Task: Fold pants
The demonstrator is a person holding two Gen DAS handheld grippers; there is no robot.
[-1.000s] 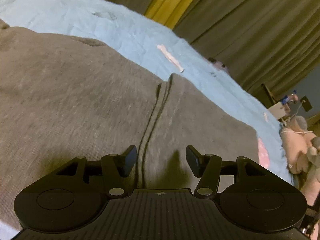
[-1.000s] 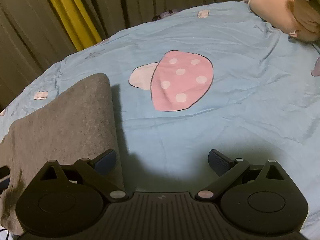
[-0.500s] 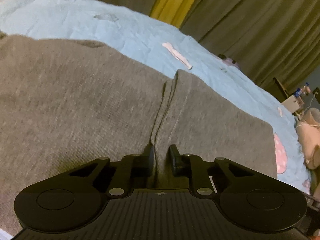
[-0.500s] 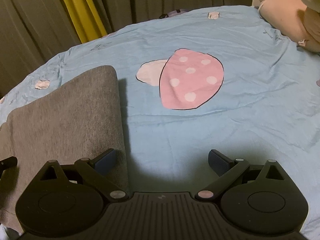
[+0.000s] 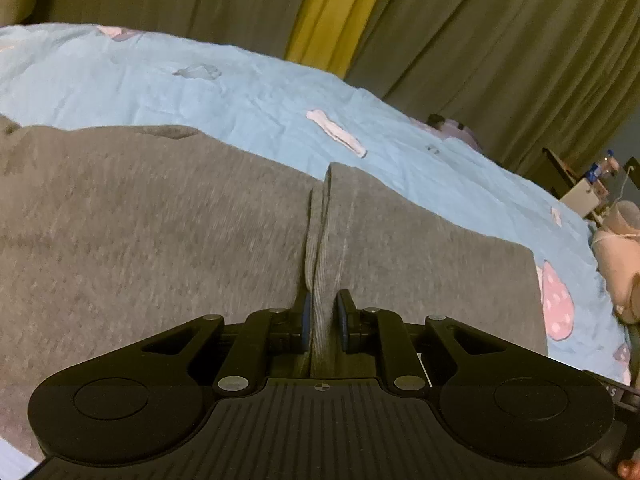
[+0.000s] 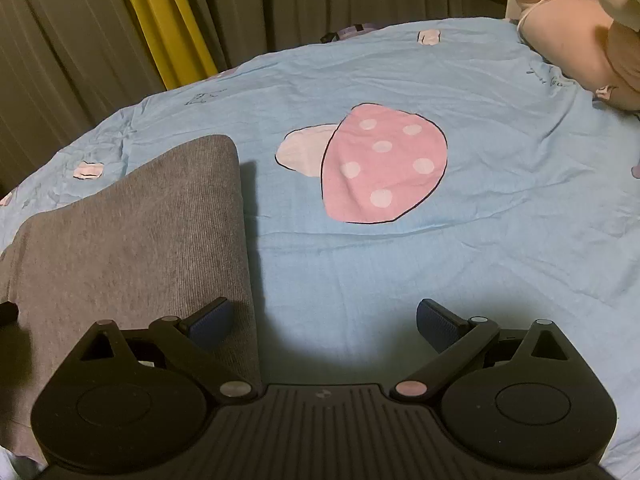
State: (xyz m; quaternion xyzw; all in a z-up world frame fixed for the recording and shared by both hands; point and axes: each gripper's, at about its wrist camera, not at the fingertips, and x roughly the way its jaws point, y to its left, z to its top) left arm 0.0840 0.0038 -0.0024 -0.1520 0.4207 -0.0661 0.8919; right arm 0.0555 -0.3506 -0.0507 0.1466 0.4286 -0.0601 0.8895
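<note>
My left tool point(image 5: 322, 320) closes, pinching the pants point(image 5: 160, 240) mid-seam on the bed point(image 5: 260, 92); right tool point(image 6: 324, 320) gapes empty; folding barely begun.

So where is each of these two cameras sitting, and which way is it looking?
Left wrist: on the left tongs, looking down along them at the grey pants, whose raised ridge they are closing on; a fingertip shows bottom right.
Right wrist: on the right tongs, open over the blue bedsheet at the pants' edge; only the tongs show.
Shared: pants, bedsheet, pink mushroom print, curtains.
</note>
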